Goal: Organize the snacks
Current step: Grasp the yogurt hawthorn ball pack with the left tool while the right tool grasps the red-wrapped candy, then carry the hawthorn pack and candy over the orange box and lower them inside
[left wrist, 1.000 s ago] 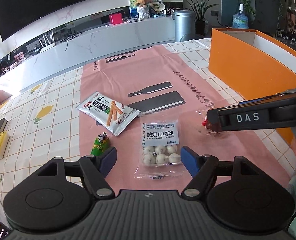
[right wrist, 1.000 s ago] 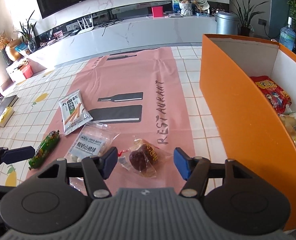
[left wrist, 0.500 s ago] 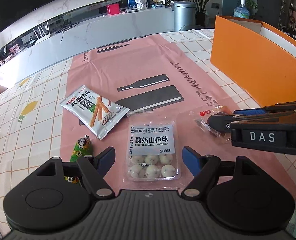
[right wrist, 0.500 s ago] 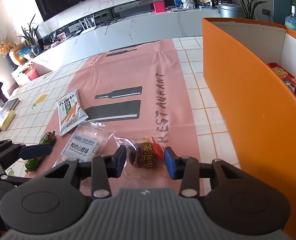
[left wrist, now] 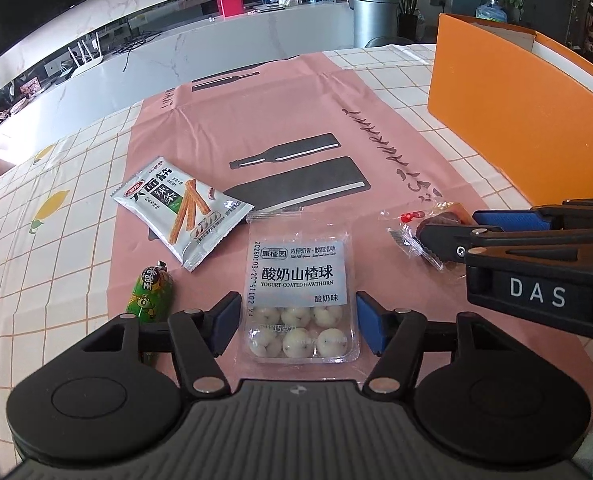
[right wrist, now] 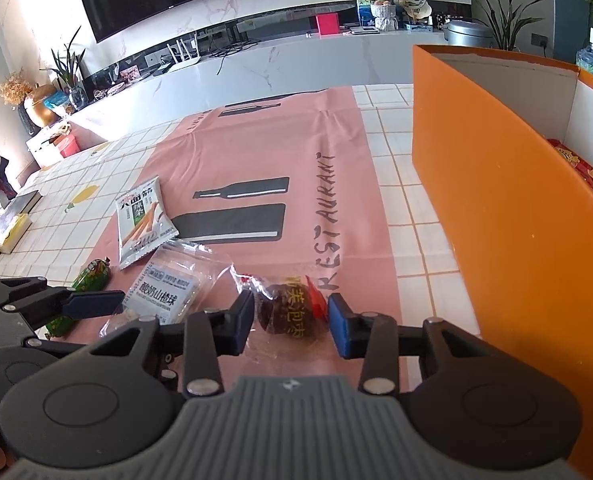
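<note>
A clear pack of yogurt-coated hawthorn balls (left wrist: pixel 296 280) lies flat on the pink mat (left wrist: pixel 256 120). My left gripper (left wrist: pixel 298 322) straddles its near end and its jaws are closing. The blue pads stand at the pack's two side edges, and the pack is not squeezed. To its right, my right gripper (right wrist: pixel 292 326) is shut on a dark date snack in a clear wrapper (right wrist: pixel 288 312), which rests on the mat. The left wrist view shows that snack (left wrist: pixel 440 216) between the right gripper's fingers (left wrist: pixel 508 220). The right wrist view shows a left finger (right wrist: pixel 92 304) beside the hawthorn pack (right wrist: pixel 160 296).
A silver spicy-strip pack (left wrist: pixel 182 210) and a green sausage (left wrist: pixel 150 292) lie left of the hawthorn pack. A tall orange box (right wrist: pixel 496 220) stands on the right with a red snack bag (right wrist: pixel 588 172) inside. The checked tablecloth (left wrist: pixel 56 240) lies under the mat.
My left gripper came down and forward over the hawthorn pack and its jaws narrowed. My right gripper's jaws closed onto the date snack.
</note>
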`<action>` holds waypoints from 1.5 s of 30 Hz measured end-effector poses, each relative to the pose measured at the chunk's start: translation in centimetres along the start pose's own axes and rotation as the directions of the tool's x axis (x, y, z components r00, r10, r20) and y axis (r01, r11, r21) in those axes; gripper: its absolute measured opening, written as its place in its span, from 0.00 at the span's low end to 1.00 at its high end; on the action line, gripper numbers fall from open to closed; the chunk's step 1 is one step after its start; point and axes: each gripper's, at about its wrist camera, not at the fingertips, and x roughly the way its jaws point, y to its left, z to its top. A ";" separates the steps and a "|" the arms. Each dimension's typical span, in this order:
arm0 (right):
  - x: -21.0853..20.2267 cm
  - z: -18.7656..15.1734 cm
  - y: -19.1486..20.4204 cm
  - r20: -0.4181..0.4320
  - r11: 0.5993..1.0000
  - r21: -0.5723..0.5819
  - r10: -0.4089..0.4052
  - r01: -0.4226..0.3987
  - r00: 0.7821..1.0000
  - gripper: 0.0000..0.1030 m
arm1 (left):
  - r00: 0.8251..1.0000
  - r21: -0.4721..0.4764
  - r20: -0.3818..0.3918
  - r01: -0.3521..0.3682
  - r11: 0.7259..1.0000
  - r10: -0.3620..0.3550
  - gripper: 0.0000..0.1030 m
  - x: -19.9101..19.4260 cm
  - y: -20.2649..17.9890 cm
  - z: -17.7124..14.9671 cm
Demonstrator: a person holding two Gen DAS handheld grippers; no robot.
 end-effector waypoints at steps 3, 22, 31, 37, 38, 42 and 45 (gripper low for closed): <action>0.0 -0.1 -0.1 0.002 1.000 0.006 0.002 -0.002 1.000 0.38 | 1.000 -0.011 0.000 0.000 1.000 0.000 0.66 -0.1 0.0 0.0; -3.1 -0.7 0.0 0.043 1.000 -0.010 -0.005 0.005 0.999 0.30 | 1.000 -0.102 0.007 -0.008 0.995 0.009 0.65 -4.7 0.0 -0.8; -7.7 -1.1 -0.5 0.067 1.000 0.007 -0.002 0.002 0.998 0.30 | 0.998 -0.099 0.054 -0.009 0.995 0.014 0.65 -8.7 -1.4 -0.2; -11.3 -1.5 -1.1 0.095 1.000 0.007 0.004 -0.005 0.995 0.30 | 0.995 -0.085 0.098 0.011 0.996 -0.003 0.65 -11.1 -2.9 0.4; -12.0 -1.5 -1.2 0.102 1.000 0.005 0.001 -0.002 0.995 0.30 | 0.994 -0.078 0.106 0.015 0.997 -0.006 0.65 -11.5 -3.2 0.6; -14.4 -1.2 -2.0 0.130 1.000 0.010 -0.012 0.011 0.991 0.30 | 0.991 -0.052 0.135 0.026 0.998 -0.018 0.65 -12.9 -4.4 1.5; -16.1 -0.7 -3.1 0.155 1.000 0.017 -0.029 0.027 0.988 0.30 | 0.988 -0.036 0.152 0.042 0.998 -0.036 0.65 -13.7 -5.4 2.3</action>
